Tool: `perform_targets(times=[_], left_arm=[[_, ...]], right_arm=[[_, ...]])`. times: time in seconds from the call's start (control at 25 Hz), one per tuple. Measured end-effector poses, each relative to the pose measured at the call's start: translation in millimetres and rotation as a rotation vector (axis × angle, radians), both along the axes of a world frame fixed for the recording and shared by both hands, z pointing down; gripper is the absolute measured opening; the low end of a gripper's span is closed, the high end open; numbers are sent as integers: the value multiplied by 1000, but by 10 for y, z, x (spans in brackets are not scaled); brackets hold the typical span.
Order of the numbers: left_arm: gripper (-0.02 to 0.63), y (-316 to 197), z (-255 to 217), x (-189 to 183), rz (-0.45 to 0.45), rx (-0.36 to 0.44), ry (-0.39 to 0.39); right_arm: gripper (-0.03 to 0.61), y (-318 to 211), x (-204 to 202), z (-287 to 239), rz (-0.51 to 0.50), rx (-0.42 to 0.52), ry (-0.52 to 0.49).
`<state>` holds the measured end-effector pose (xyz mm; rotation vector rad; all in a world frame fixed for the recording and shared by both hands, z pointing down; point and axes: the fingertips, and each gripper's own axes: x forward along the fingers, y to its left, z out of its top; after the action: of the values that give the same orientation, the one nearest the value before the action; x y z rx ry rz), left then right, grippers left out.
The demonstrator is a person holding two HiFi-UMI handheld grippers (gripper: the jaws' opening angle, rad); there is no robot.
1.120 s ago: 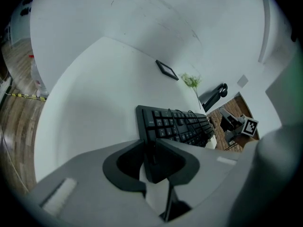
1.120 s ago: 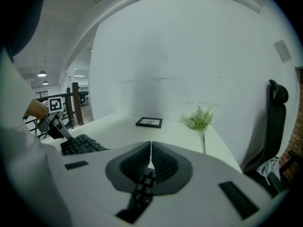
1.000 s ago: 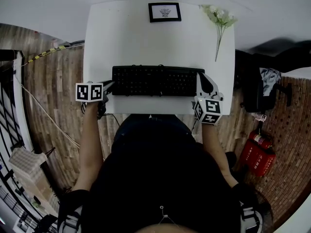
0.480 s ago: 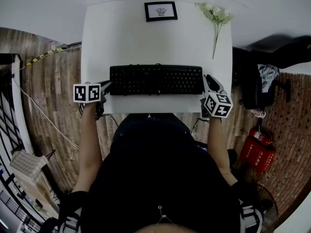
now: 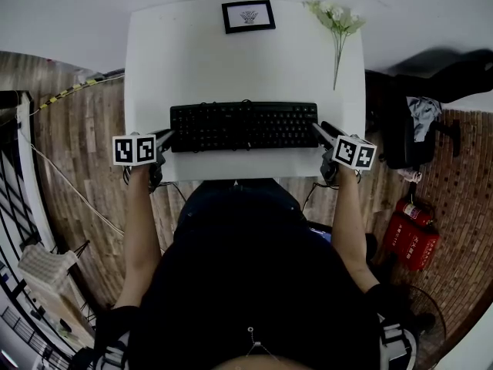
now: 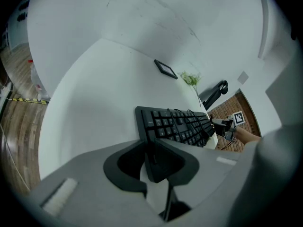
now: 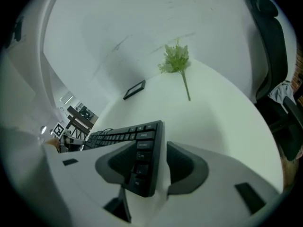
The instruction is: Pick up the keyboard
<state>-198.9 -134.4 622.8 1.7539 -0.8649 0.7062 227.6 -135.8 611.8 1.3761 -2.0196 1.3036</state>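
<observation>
A black keyboard (image 5: 243, 126) lies across the near half of the white table (image 5: 200, 68). My left gripper (image 5: 164, 139) is at its left end. In the left gripper view the jaws of the left gripper (image 6: 150, 155) are narrow and closed on the near left corner of the keyboard (image 6: 177, 126). My right gripper (image 5: 323, 132) is at the right end, and its jaws are opening. In the right gripper view the end of the keyboard (image 7: 123, 135) sits between the pads of the right gripper (image 7: 151, 162), with a strip of white table showing beside the right pad.
A small framed picture (image 5: 248, 16) stands at the table's far edge, and a sprig of white flowers (image 5: 337, 23) lies at the far right. The person's lap is against the near edge. A dark chair (image 5: 420, 122) and red extinguishers (image 5: 408, 241) stand right of the table on the wooden floor.
The right gripper came down off the keyboard's right end, rolled over, moved slightly outward, and now sits level with that end. The left gripper stayed where it was.
</observation>
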Motion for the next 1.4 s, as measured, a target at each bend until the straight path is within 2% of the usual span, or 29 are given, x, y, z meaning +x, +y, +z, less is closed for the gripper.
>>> perform_targets(times=[0.28, 0.84, 1.4], left_arm=[[74, 5, -3, -4, -2, -2, -1], [72, 10, 30, 0, -3, 0, -11], [107, 7, 33, 19, 21, -16, 34]], right_arm=[[198, 51, -84, 36, -69, -61, -29], [209, 56, -87, 137, -109, -123, -13], [209, 34, -125, 155, -156, -183, -34]])
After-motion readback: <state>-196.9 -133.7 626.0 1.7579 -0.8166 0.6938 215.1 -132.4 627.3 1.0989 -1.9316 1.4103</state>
